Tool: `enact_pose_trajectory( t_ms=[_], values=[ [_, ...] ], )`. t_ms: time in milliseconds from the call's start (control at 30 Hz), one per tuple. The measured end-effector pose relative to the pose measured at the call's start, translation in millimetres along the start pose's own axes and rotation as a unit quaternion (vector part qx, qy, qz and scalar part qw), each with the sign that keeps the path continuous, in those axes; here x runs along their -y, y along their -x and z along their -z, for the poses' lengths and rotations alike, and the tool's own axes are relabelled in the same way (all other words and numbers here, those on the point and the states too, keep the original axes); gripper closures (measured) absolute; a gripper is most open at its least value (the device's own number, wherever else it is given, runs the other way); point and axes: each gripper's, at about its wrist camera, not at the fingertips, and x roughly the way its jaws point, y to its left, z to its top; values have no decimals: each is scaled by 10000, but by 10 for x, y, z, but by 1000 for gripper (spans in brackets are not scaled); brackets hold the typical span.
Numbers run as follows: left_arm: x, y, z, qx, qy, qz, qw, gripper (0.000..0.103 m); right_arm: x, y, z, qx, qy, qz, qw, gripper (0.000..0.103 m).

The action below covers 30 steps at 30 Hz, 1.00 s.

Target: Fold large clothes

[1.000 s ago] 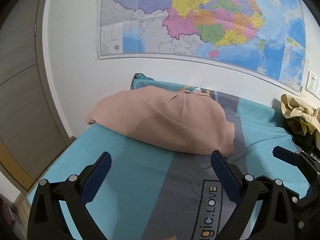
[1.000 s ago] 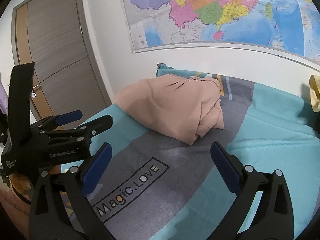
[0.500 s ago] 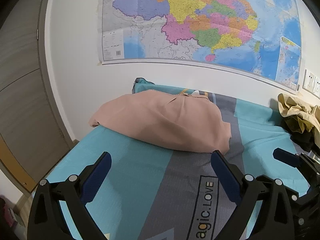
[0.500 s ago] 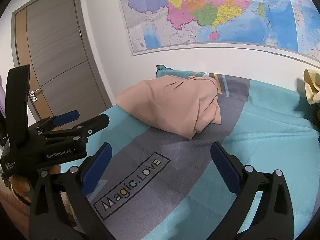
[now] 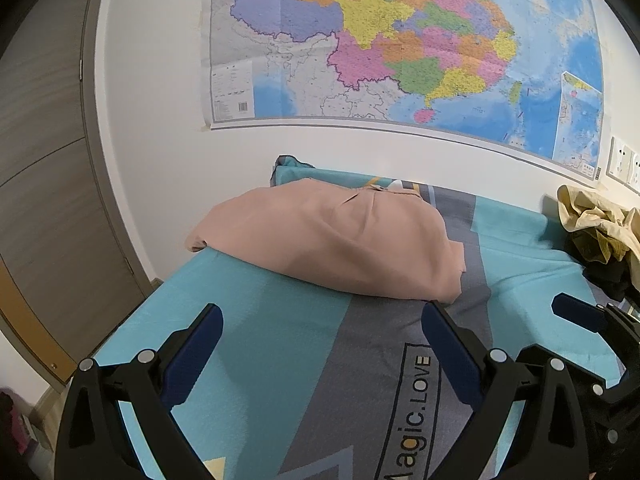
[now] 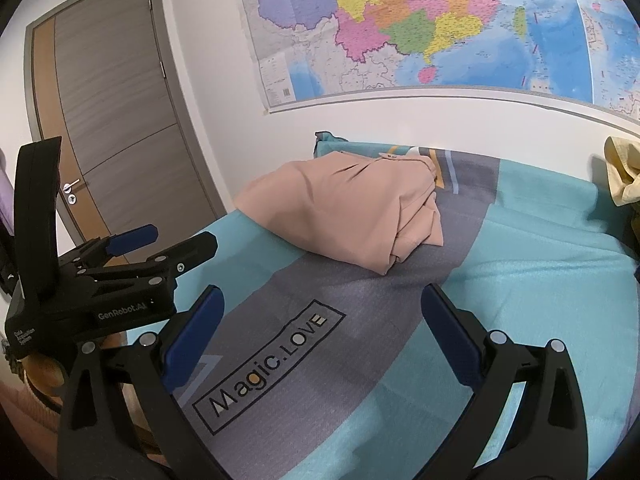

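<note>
Both your left gripper [image 5: 320, 320] and right gripper [image 6: 320, 312] gape empty — the folded pink garment [image 5: 332, 240] sits at the bed's [image 5: 248, 344] far-left corner; reach next for the crumpled yellow garment [image 5: 592, 220] at its right edge.

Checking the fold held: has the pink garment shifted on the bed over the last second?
No. The pink garment still lies against the blanket's far-left corner.

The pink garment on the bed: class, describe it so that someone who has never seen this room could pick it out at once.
Find the big wall map; below it lies a bed with a teal and grey cover. The pink garment is the smooth folded bundle at the cover's far left corner, near the door. Unlike the crumpled yellow clothes at the right, it is plain salmon pink and neatly folded.
</note>
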Motion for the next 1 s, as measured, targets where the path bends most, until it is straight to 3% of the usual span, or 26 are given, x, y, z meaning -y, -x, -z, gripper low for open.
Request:
enact_pose_trajectory(
  t_ms=[1000],
  values=[
    [36,43,33,-66,-2,12,10000,7,-15,47,14,38,-14,24,10000,6]
  ],
)
